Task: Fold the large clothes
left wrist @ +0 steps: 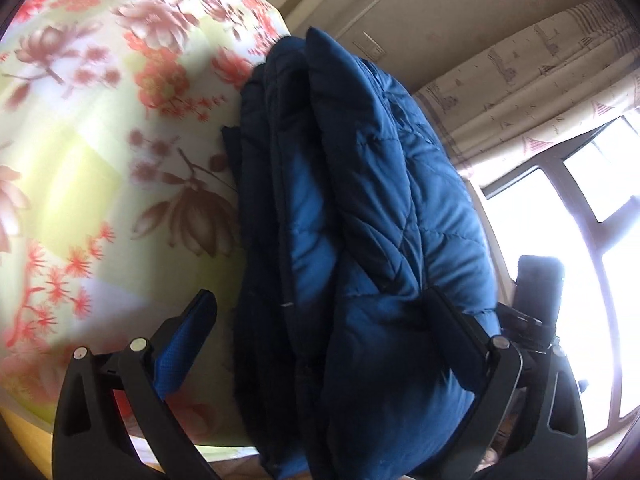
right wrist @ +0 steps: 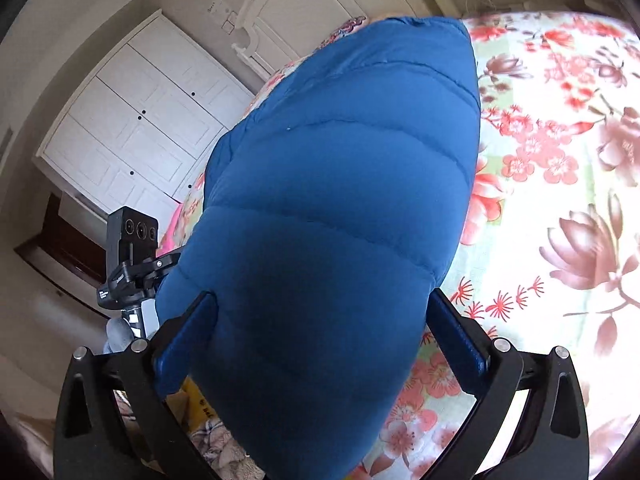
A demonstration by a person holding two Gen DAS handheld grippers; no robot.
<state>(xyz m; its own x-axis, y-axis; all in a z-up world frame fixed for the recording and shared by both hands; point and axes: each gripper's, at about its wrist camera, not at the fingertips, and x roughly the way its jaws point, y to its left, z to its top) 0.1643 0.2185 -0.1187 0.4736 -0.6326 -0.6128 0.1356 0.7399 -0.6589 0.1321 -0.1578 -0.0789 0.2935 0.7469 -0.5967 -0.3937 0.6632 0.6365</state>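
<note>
The blue padded jacket [left wrist: 360, 220] fills the middle of both wrist views, bunched in folds over the floral bed [left wrist: 100, 140], hiding much of the bedding behind it. The left tongs [left wrist: 324, 308] stand spread: the jacket touches the right finger [left wrist: 460, 332], while the left one stands clear of it. The right tongs [right wrist: 324, 308] are spread wide, the jacket [right wrist: 340, 200] bulging between both pads; no pinch shows. Its lower end is cut off. The bed's print is blurred in the left view.
</note>
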